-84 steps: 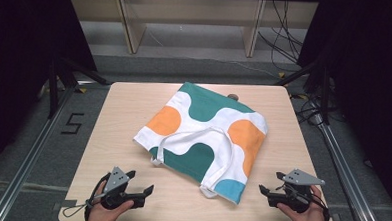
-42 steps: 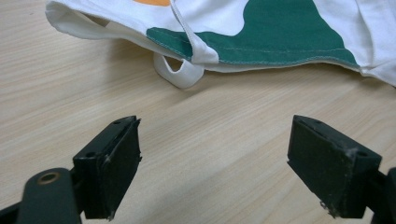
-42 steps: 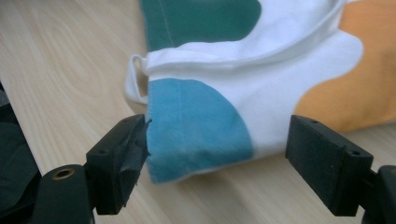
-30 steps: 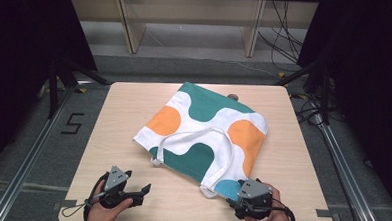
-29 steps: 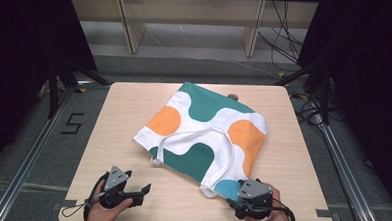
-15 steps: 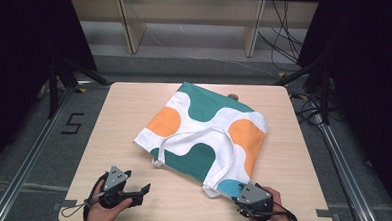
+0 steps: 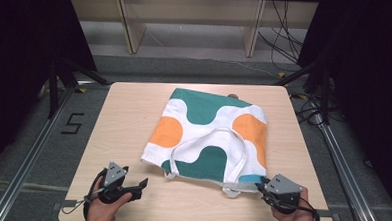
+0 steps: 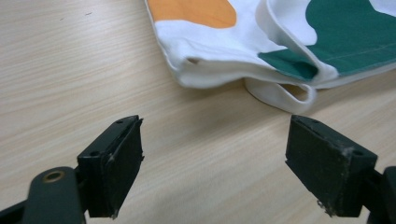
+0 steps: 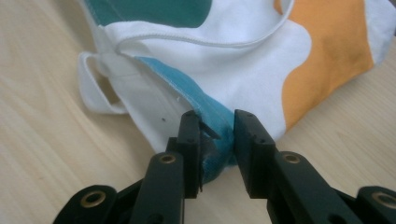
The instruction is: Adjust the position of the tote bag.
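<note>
The right tongs are pinching the near right corner of the bag, their jaws closing on the teal edge of the cloth with a fold caught between them. In the high view the right tongs are sitting low at the near edge of the tabletop, the hand behind them coming in from below with the wrist level. The left tongs are standing wide apart with nothing between them, pointing across bare wood toward the bag's near left corner and a short strap loop just beyond. In the high view the left tongs are hovering near the tabletop's front left, well apart from the cloth.

The bag is lying flat at the middle of the tabletop, turned slightly, its long strap curving over the printed face. It is looking light, soft and limp, so it will likely sag and drag rather than hold shape. A corner or hemmed edge is seeming the best hold, since the doubled cloth there is giving the jaws more to bite. Taking the two near corners together would probably keep it from bunching.
</note>
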{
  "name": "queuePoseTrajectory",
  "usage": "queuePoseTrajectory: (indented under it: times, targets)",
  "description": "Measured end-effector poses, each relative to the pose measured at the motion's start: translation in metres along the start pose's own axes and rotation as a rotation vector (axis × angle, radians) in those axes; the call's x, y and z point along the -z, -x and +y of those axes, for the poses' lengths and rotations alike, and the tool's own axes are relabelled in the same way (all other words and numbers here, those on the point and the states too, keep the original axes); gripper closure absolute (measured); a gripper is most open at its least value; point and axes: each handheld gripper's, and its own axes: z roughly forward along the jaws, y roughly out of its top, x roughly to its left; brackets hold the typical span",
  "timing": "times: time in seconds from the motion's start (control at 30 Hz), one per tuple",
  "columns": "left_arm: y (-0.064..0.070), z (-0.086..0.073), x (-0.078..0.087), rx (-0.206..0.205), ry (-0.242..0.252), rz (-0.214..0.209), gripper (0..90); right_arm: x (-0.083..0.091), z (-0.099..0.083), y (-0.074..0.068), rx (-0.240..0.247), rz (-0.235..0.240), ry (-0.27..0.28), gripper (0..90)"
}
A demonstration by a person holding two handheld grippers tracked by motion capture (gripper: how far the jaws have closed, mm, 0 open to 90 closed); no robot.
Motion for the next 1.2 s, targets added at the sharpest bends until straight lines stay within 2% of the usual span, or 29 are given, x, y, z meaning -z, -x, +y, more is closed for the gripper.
queuePoseTrajectory:
  times: [0.03, 0.07, 0.17, 0.2, 0.23, 0.37, 0.43, 0.47, 0.5, 0.53, 0.6, 0.67, 0.73, 0.77, 0.8, 0.83, 0.87, 0.97, 1.07, 1.13, 1.2]
  targets:
    - [0.000, 0.001, -0.003, -0.003, 0.005, -0.004, 18.1, 0.000, 0.000, 0.000, 0.000, 0.000, 0.000, 73.7]
    - [0.000, 0.003, -0.006, -0.014, 0.004, 0.003, 19.4, 0.001, -0.002, 0.006, -0.026, -0.007, 0.009, 74.0]
    - [-0.001, 0.007, -0.014, -0.032, 0.018, -0.009, 24.2, 0.001, -0.004, 0.010, -0.023, -0.008, 0.018, 74.2]
    - [0.000, 0.009, -0.017, -0.042, 0.015, 0.001, 27.5, 0.001, -0.004, 0.011, -0.031, -0.004, 0.015, 74.2]
    - [-0.001, 0.011, -0.021, -0.043, 0.012, -0.009, 27.5, 0.001, -0.004, 0.011, -0.031, -0.004, 0.015, 74.2]
    - [-0.006, 0.014, -0.034, -0.057, -0.015, 0.019, 34.7, 0.000, -0.005, 0.013, -0.032, -0.005, 0.016, 74.3]
    - [-0.009, 0.017, -0.037, -0.018, 0.029, 0.022, 36.0, 0.000, -0.006, 0.014, -0.030, 0.001, 0.017, 74.2]
    - [-0.011, 0.018, -0.039, -0.004, 0.033, 0.006, 36.1, 0.000, -0.006, 0.015, -0.029, 0.005, 0.017, 74.2]
    - [-0.012, 0.019, -0.041, -0.005, 0.028, 0.007, 36.5, -0.001, -0.007, 0.015, -0.032, 0.009, 0.017, 74.2]
    - [-0.012, 0.019, -0.042, -0.022, 0.018, 0.017, 40.9, -0.001, -0.006, 0.015, -0.033, 0.012, 0.017, 74.2]
    - [-0.013, 0.021, -0.046, -0.031, 0.028, 0.033, 43.4, -0.001, -0.006, 0.015, -0.031, 0.012, 0.018, 74.1]
    - [-0.013, 0.025, -0.048, -0.029, 0.062, 0.028, 45.9, -0.001, -0.006, 0.015, -0.034, 0.013, 0.018, 74.1]
    - [-0.011, 0.030, -0.053, -0.068, 0.076, 0.018, 54.4, -0.002, -0.006, 0.015, -0.037, 0.015, 0.013, 74.0]
    - [-0.010, 0.032, -0.055, -0.100, 0.084, 0.010, 54.4, -0.002, -0.006, 0.015, -0.037, 0.015, 0.013, 74.0]
    - [-0.010, 0.033, -0.056, -0.128, 0.080, 0.009, 58.1, -0.003, -0.007, 0.015, -0.037, 0.017, 0.015, 73.9]
    - [-0.010, 0.035, -0.057, -0.163, 0.072, 0.021, 67.7, -0.003, -0.007, 0.014, -0.051, 0.020, 0.009, 73.7]
    - [-0.009, 0.035, -0.058, -0.184, 0.074, 0.021, 67.7, -0.004, -0.008, 0.014, -0.055, 0.019, 0.008, 73.5]
    - [-0.008, 0.036, -0.054, -0.215, 0.059, 0.006, 71.8, -0.005, -0.008, 0.014, -0.036, 0.018, -0.003, 73.3]
    - [-0.007, 0.035, -0.042, -0.258, 0.046, -0.015, 75.3, -0.007, -0.010, 0.015, -0.003, 0.006, -0.029, 74.9]
    - [-0.004, 0.031, -0.035, -0.242, 0.029, -0.038, 76.4, -0.007, -0.010, 0.017, -0.002, 0.008, -0.030, 76.4]
    - [0.003, 0.024, -0.027, -0.279, 0.014, -0.042, 77.1, -0.005, -0.011, 0.018, -0.017, 0.008, -0.033, 77.0]
